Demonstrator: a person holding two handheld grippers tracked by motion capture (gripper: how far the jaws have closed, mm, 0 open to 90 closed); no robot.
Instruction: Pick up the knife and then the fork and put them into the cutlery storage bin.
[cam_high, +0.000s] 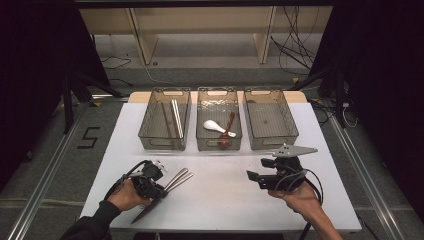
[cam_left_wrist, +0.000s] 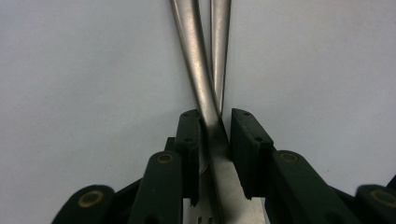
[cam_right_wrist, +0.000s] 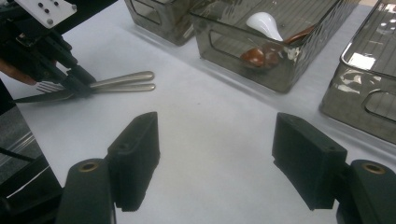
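Note:
A steel knife and fork (cam_high: 180, 177) lie side by side on the white table (cam_high: 220, 200), handles pointing toward the bins. My left gripper (cam_high: 159, 192) is low over them. In the left gripper view its jaws (cam_left_wrist: 215, 116) straddle one handle (cam_left_wrist: 194, 56), narrowly apart, with a thin gap at the right pad; the second handle (cam_left_wrist: 219, 46) runs alongside. The right gripper view shows the same handles (cam_right_wrist: 122, 81) beside the left gripper (cam_right_wrist: 70, 79). My right gripper (cam_high: 255, 177) hovers at the right, open and empty (cam_right_wrist: 215, 154).
Three clear bins stand in a row at the back. The left bin (cam_high: 145, 125) holds metal sticks, the middle bin (cam_high: 200, 137) a white spoon (cam_high: 215, 126) and a brown spoon (cam_high: 227, 135), and nothing lies in the right bin (cam_high: 295, 132). The table's front edge is near both hands.

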